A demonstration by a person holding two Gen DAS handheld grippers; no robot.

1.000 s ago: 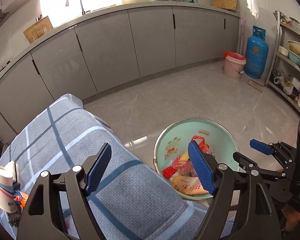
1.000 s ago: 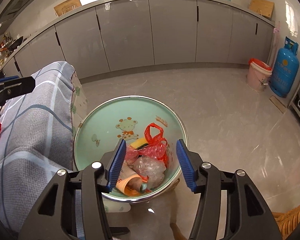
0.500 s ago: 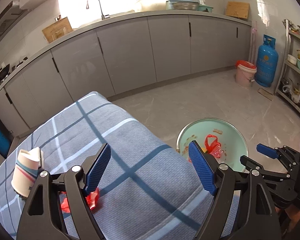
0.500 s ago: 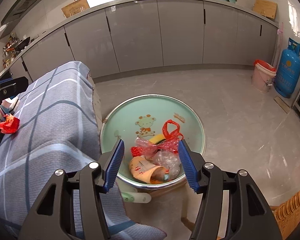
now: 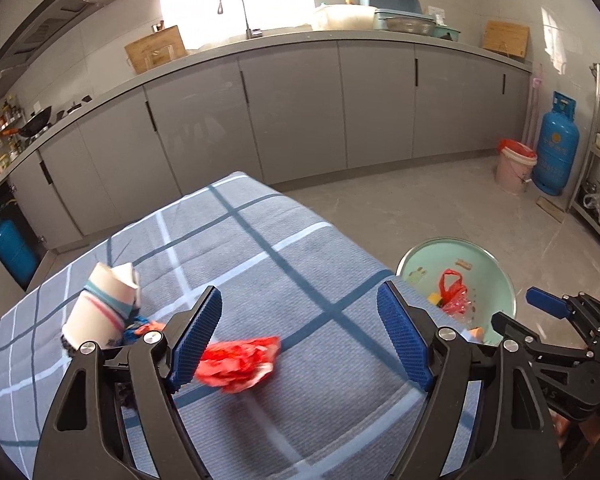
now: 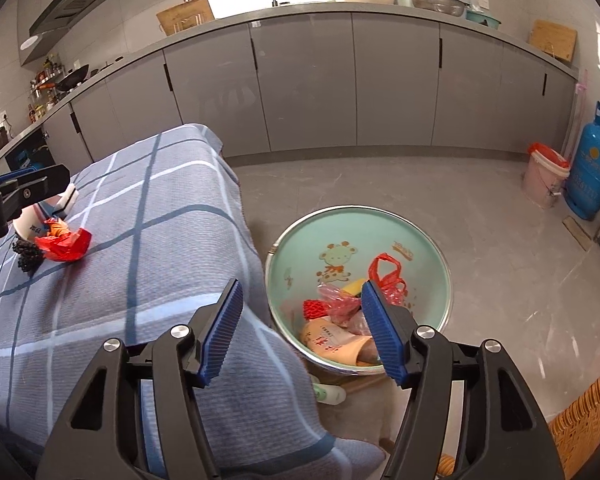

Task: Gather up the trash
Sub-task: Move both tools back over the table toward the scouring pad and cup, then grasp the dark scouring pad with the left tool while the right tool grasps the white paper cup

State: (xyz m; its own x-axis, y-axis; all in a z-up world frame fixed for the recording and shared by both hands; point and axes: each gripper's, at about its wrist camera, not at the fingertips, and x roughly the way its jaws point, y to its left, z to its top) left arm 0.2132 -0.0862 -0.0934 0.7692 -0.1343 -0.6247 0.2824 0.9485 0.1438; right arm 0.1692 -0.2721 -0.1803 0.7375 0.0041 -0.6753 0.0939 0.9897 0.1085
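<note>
Blue-grey checked cloth (image 5: pixel 292 280) covers the table, with darker blue and white grid lines running across it. On it lies a crumpled red wrapper (image 5: pixel 238 362), slightly blurred, just beside the left pad of the left gripper (image 5: pixel 300 344). That gripper's jaws stand wide, nothing between the blue ribbed pads, which hang above the cloth. Left of the wrapper: a paper cup (image 5: pixel 102 310) with teal and pink bands, tipped on its side, its rim creased. Small blue and orange scraps (image 5: pixel 140 326) sit against the cup; a dark clump beside them is partly hidden by the gripper frame.

From the right wrist view, the same heap sits near the far left edge of the cloth: red wrapper (image 6: pixel 64 244), cup (image 6: pixel 30 222), dark clump (image 6: pixel 28 258), with part of the left gripper's black frame above them.

Right gripper (image 6: pixel 302 330) hangs over the cloth's edge and the near rim of the basin (image 6: pixel 380 232). Its jaws have just been opening; they stand moderately apart, with nothing gripped. The basin, pale green with a cartoon bear print and a metal rim, stands on the floor close beside the table. Trash in it: a red plastic bag (image 6: pixel 386 276), clear crumpled film, a red mesh piece, a yellow bit, a tan packet with red print.

Background: grey cabinets (image 6: pixel 300 88), blue gas cylinder (image 6: pixel 590 168), pink bucket (image 6: pixel 544 178).
</note>
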